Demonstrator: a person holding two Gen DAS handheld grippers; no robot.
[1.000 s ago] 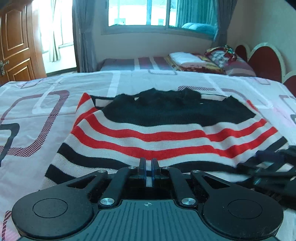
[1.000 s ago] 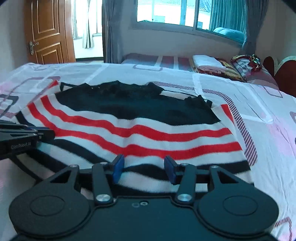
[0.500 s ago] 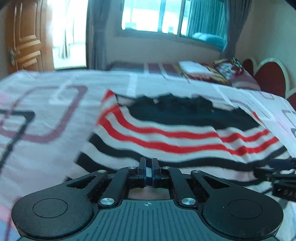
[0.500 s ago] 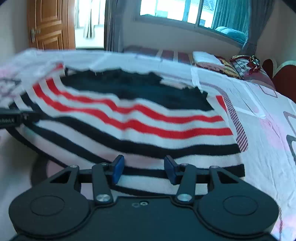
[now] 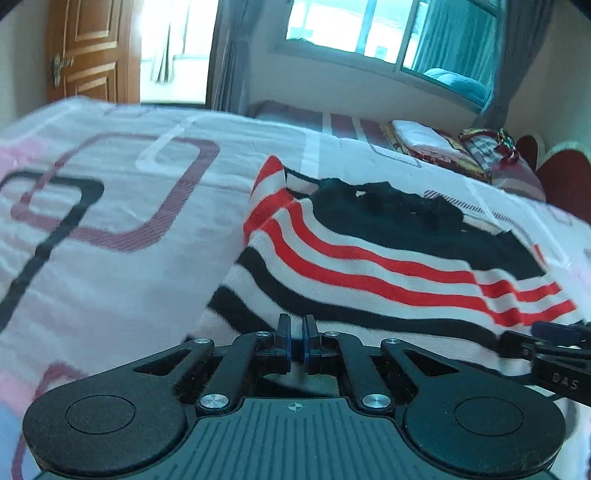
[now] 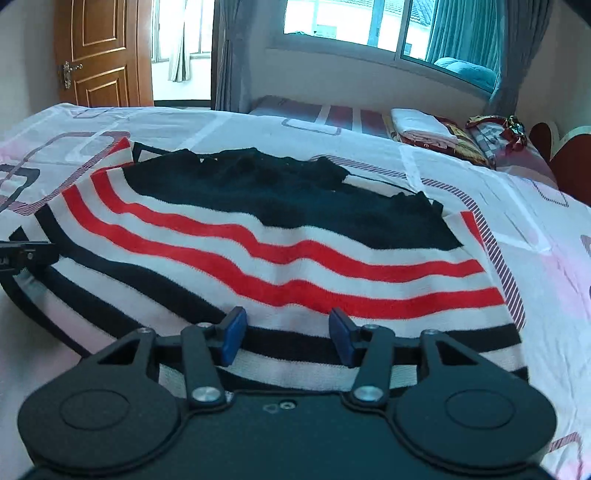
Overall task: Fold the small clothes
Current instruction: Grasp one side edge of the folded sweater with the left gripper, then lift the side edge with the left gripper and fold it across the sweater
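Note:
A small knit sweater [image 6: 280,258] with red, white and black stripes and a black top part lies spread on the bed; it also shows in the left wrist view [image 5: 369,266]. My left gripper [image 5: 295,341] is shut at the sweater's near left hem, which looks pinched and lifted. It shows at the left edge of the right wrist view [image 6: 22,254]. My right gripper [image 6: 286,339] is open, its blue fingers [image 6: 232,332] over the near hem, nothing between them. It shows at the right in the left wrist view [image 5: 554,343].
The bed sheet [image 6: 535,258] is white and pink with square patterns. Folded laundry and pillows [image 6: 424,125] lie at the bed's far end near a red headboard [image 6: 569,162]. A wooden door [image 6: 99,55] and a window [image 6: 369,22] stand behind.
My left gripper has risen and swung left, drawing the sweater's left hem up with it. My right gripper has stayed open and lifted slightly over the hem.

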